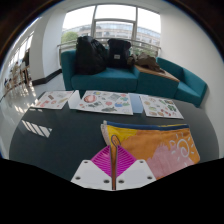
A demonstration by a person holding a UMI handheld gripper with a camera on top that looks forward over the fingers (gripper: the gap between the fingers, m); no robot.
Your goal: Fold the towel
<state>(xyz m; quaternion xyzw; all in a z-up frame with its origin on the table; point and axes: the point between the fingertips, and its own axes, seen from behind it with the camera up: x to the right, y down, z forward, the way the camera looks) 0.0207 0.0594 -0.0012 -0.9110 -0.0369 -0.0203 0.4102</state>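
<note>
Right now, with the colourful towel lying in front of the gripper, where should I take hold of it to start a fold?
Take the colourful towel by its near-left corner, just ahead of the gripper. It lies flat on the dark table, and that corner and its thin edge are the nearest free part. Come in low from the near side, probably sliding one finger under the edge. The pink pads look almost closed, so open first.

Only the front of the hand-held gripper (115,160) is seen. Two fingers are shown, each built from a pale, whitish plate that widens toward the base. Small dark screw heads are set into these plates, a few on each side. The inner faces are lined with pads (106,160) of bright pink to magenta, marked with fine ridges running toward the tips. A thin, dark brownish line is seen down the middle between the pads.
</note>
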